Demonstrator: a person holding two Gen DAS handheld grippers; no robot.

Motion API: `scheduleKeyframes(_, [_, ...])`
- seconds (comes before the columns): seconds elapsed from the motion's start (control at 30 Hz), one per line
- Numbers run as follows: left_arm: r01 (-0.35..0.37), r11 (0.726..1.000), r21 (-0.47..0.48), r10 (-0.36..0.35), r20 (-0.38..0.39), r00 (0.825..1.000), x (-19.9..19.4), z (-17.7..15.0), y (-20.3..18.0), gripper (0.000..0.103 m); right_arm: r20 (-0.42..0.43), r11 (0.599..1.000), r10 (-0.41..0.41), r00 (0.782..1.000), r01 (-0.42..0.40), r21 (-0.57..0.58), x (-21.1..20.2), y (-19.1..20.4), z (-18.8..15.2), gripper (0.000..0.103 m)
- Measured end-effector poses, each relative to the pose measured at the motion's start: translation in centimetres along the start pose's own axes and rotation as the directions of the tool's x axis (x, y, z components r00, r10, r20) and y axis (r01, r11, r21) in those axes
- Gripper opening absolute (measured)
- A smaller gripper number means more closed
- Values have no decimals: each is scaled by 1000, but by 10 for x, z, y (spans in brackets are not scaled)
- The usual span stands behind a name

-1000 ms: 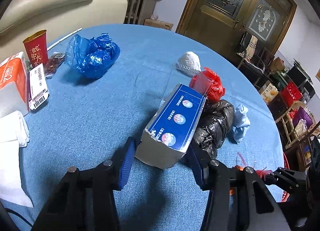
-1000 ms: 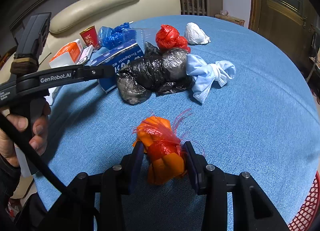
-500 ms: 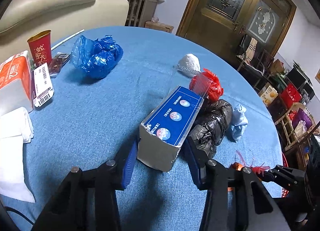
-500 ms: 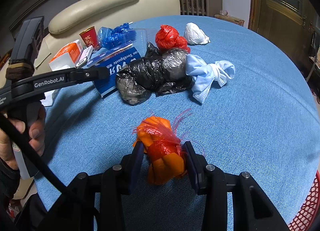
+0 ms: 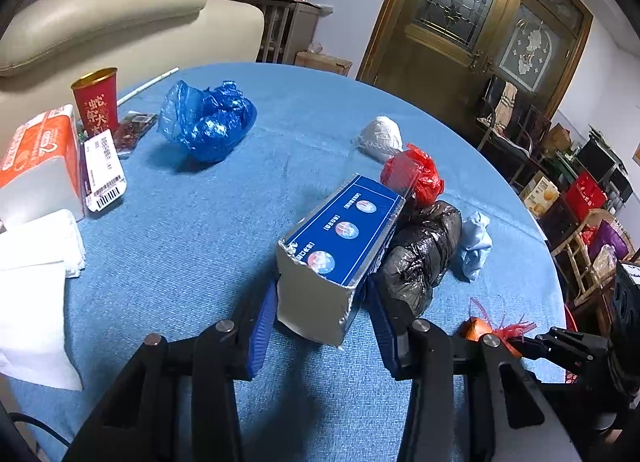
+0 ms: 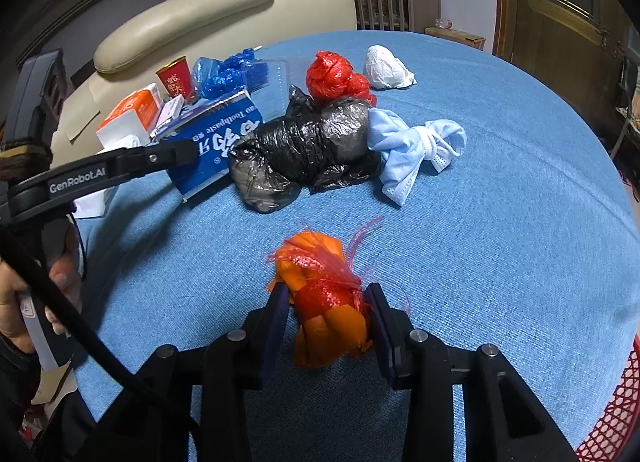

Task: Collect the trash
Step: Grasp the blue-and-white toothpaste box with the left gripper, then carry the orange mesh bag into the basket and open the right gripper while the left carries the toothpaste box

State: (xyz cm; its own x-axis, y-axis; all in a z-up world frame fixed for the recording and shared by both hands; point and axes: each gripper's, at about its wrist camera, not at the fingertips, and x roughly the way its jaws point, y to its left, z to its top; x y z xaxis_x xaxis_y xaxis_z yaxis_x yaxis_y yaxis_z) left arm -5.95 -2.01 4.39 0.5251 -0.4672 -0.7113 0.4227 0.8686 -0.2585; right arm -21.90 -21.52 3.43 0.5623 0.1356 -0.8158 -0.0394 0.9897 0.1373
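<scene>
My left gripper (image 5: 320,314) is shut on a blue toothpaste box (image 5: 340,238), holding its near end tilted above the blue tablecloth; the box also shows in the right wrist view (image 6: 216,142). My right gripper (image 6: 326,312) is shut on an orange bundle in red netting (image 6: 324,294), low over the cloth. A black plastic bag (image 6: 304,146), a red bag (image 6: 336,76), a white wad (image 6: 386,68) and a light blue face mask (image 6: 416,146) lie together mid-table. A blue plastic bag (image 5: 208,122) lies farther left.
A red paper cup (image 5: 96,102), an orange tissue pack (image 5: 36,158), a barcode-labelled packet (image 5: 102,170) and white tissues (image 5: 32,262) sit at the table's left edge. A cream sofa (image 5: 120,22) stands behind. A red mesh basket (image 6: 612,414) shows at the lower right.
My left gripper closed onto the toothpaste box and lifted its near end slightly. My right gripper stays shut on the orange bundle, unmoved.
</scene>
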Motion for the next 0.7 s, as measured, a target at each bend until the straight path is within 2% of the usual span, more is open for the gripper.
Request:
scheduleKeyframes(0.3, [-13, 1000, -6, 13, 25, 1000, -14, -2, -1, 46, 7, 1000, 7, 1000, -7, 18, -4, -2, -2, 36])
scheduleKeyframes(0.7, [-4, 1000, -8, 5, 71, 997, -37, 0, -11, 46, 64, 999, -1, 998, -2, 51, -23, -9, -1, 35])
